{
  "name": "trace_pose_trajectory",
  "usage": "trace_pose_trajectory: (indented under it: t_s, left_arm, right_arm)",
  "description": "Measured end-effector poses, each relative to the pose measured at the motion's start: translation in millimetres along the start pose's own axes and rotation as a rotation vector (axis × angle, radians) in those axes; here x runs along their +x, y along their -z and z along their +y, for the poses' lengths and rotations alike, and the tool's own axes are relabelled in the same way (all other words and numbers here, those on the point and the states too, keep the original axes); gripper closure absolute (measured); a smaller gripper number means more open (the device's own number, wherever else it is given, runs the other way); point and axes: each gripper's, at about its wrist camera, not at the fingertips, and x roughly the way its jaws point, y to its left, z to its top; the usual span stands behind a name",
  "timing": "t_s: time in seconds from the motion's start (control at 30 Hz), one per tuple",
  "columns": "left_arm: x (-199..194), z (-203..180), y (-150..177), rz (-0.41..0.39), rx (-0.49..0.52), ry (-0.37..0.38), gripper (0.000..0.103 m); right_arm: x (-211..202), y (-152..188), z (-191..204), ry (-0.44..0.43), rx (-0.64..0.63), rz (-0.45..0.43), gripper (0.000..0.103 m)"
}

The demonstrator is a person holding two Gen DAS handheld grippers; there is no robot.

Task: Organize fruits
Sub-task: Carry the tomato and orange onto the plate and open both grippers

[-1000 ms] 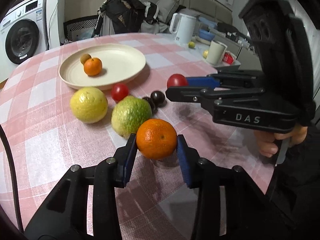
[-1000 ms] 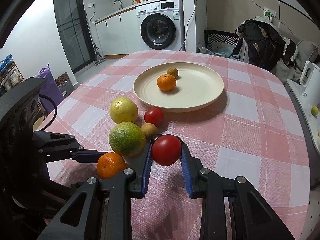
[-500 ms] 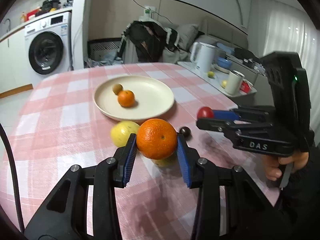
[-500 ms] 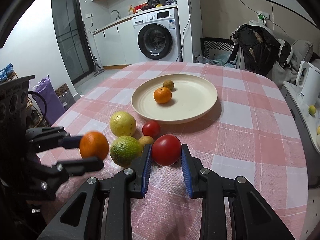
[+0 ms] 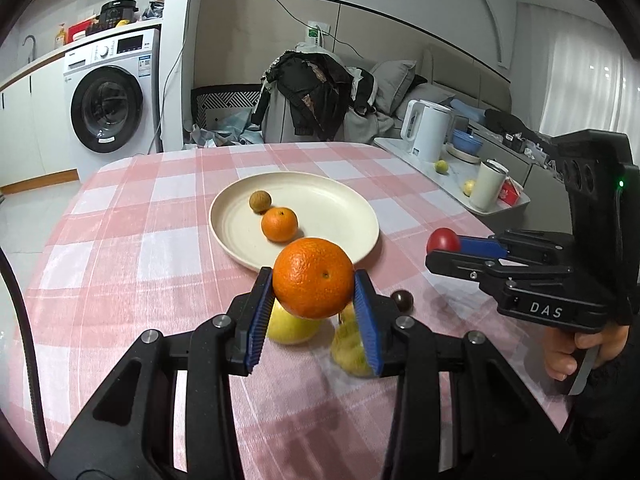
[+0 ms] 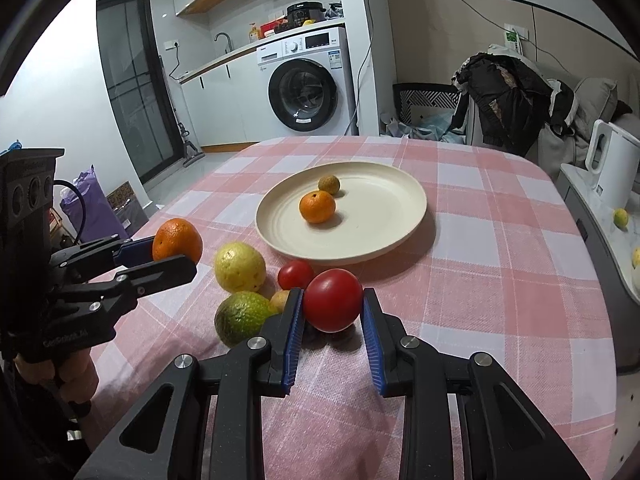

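Note:
My left gripper (image 5: 314,292) is shut on a large orange (image 5: 313,277) and holds it above the table, short of the cream plate (image 5: 340,208). It also shows in the right wrist view (image 6: 176,246). My right gripper (image 6: 332,312) is shut on a red tomato (image 6: 332,299), lifted just above the cloth. The plate (image 6: 384,208) holds a small orange (image 6: 317,206) and a brown round fruit (image 6: 329,185). On the cloth lie a yellow fruit (image 6: 239,266), a green fruit (image 6: 242,317), a small tomato (image 6: 295,274) and a dark small fruit (image 5: 402,300).
The table has a pink checked cloth (image 6: 500,280). A side counter at the right holds a white kettle (image 5: 426,130), a cup (image 5: 486,186) and small fruits. A washing machine (image 5: 108,96) and a chair with clothes (image 5: 316,96) stand behind.
Both grippers have risen with their fruit. The left gripper has lifted the orange higher and toward the plate; the right holds the tomato a little higher off the cloth.

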Motion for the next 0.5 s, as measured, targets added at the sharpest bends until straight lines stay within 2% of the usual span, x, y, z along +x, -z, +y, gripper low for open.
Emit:
trace_pose_trajectory:
  t_s: [0.27, 0.5]
  left_arm:
    - [17, 4, -15, -0.018, 0.0, -0.025, 0.067]
    - [37, 7, -21, -0.001, 0.002, -0.033, 0.067]
  right_arm:
    - [3, -15, -2, 0.012, -0.008, -0.012, 0.074]
    - [6, -27, -1, 0.012, -0.021, -0.02, 0.074]
